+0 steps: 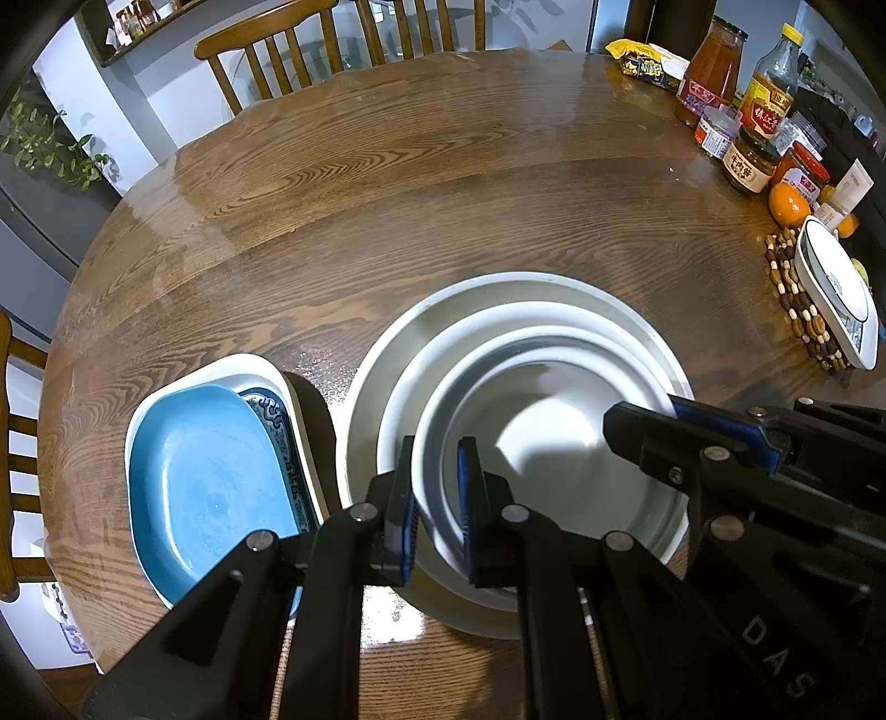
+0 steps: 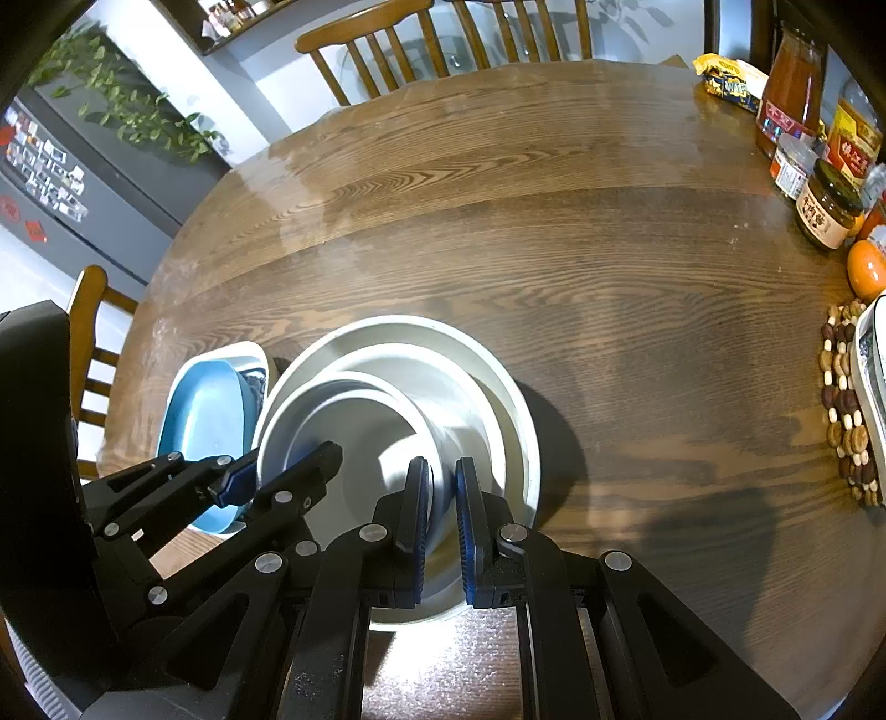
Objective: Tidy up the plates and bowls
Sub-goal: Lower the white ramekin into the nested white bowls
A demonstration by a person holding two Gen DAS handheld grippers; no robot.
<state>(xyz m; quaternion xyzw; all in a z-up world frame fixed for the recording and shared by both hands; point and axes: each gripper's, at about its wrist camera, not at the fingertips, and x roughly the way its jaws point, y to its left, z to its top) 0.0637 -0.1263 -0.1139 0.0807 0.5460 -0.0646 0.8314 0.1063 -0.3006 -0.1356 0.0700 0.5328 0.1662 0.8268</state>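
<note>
A stack of white round dishes stands on the wooden table: a wide plate [image 1: 387, 354] at the bottom, a shallower plate on it, and a white bowl [image 1: 554, 443] on top. My left gripper [image 1: 434, 498] is shut on the bowl's left rim. My right gripper [image 2: 443, 520] is shut on the bowl's right rim [image 2: 440, 443]; it also shows in the left wrist view [image 1: 686, 426]. The left gripper shows in the right wrist view [image 2: 277, 471]. To the left lies a blue oval dish [image 1: 210, 476] stacked on a blue-patterned dish inside a white oval dish [image 1: 249, 368].
Jars, sauce bottles [image 1: 714, 66], a snack pack [image 1: 642, 63] and oranges [image 1: 786, 205] crowd the table's right edge. A white dish [image 1: 836, 288] rests on a beaded trivet [image 1: 797, 304] there. Wooden chairs [image 1: 266, 44] stand at the far side and at the left.
</note>
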